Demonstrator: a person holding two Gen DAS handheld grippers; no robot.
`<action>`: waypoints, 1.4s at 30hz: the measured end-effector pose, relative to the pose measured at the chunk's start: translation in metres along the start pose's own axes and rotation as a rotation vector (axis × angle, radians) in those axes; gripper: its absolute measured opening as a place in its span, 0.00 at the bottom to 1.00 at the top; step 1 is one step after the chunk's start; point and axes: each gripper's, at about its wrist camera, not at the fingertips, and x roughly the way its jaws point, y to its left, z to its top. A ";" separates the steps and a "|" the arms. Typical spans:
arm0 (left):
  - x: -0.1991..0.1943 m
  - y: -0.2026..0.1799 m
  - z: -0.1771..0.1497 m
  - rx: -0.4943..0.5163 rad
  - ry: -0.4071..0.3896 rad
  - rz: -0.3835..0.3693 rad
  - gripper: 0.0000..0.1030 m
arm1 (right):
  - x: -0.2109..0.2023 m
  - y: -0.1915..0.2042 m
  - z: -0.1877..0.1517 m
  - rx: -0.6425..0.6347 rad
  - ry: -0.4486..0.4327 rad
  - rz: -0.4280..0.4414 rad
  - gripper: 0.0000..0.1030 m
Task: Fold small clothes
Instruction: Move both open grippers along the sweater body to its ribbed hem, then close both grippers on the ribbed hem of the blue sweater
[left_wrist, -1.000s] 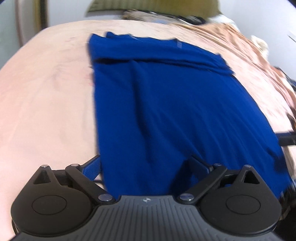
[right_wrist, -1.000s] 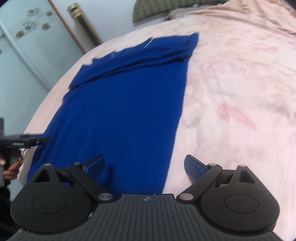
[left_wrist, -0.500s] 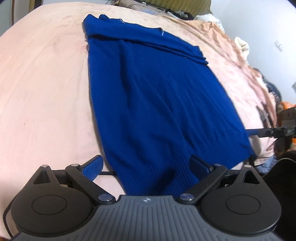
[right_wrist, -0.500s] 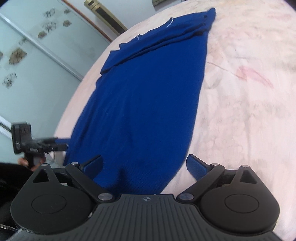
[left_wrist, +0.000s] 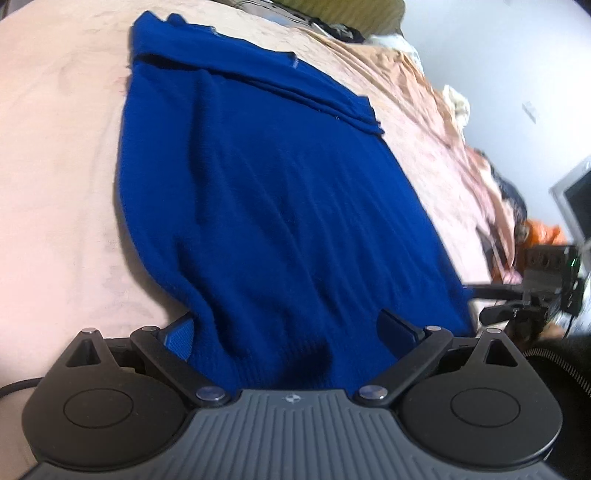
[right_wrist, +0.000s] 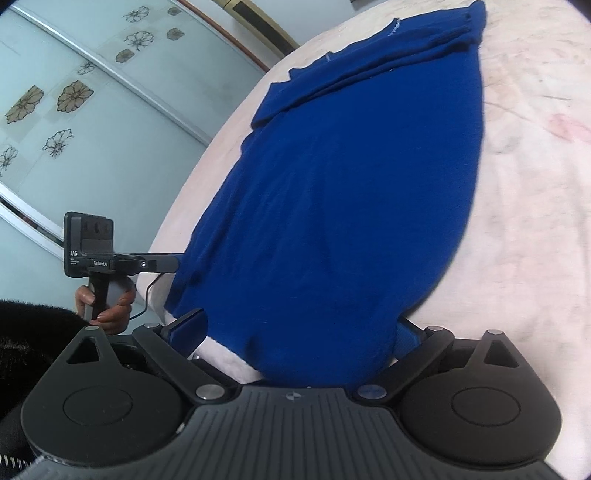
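Both pairs of jaws stand wide, and the right ones are closing in a touch with the hem between them, pads not yet pressing on it. The right gripper (right_wrist: 295, 332) sits at the near edge of the sweater (right_wrist: 351, 192); its right pad is half buried under the blue knit, and the left pad pokes out beside the hem over the bed's edge. The left gripper (left_wrist: 291, 332) straddles the hem too, released, its left pad partly tucked behind a sagging fold.

The sweater lies flat on the bed (left_wrist: 55, 166), hem nearest the grippers, the far end folded over itself, sleeves hard to make out in that bundle. Motion blur smears the left view, so the knit's edges are soft. Beyond the sweater's far end a dark heap of things is cut off by the frame. Right of the sweater the other gripper shows only as a dark blurred block; in the right view a hand (right_wrist: 105, 304) grips the left gripper's handle beside the sweater's left edge.

Against half a second ago, both cameras have come closer to the hem, which now drapes further over the pads.
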 end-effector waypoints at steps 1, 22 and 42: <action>-0.003 -0.002 -0.003 0.017 0.006 0.014 0.96 | -0.002 0.003 -0.002 -0.017 0.012 -0.014 0.85; 0.008 -0.028 0.017 0.055 -0.058 0.050 0.14 | 0.019 0.021 0.013 -0.083 0.056 0.048 0.16; -0.001 -0.089 0.097 0.194 -0.361 0.224 0.14 | 0.006 0.037 0.098 -0.218 -0.286 -0.160 0.14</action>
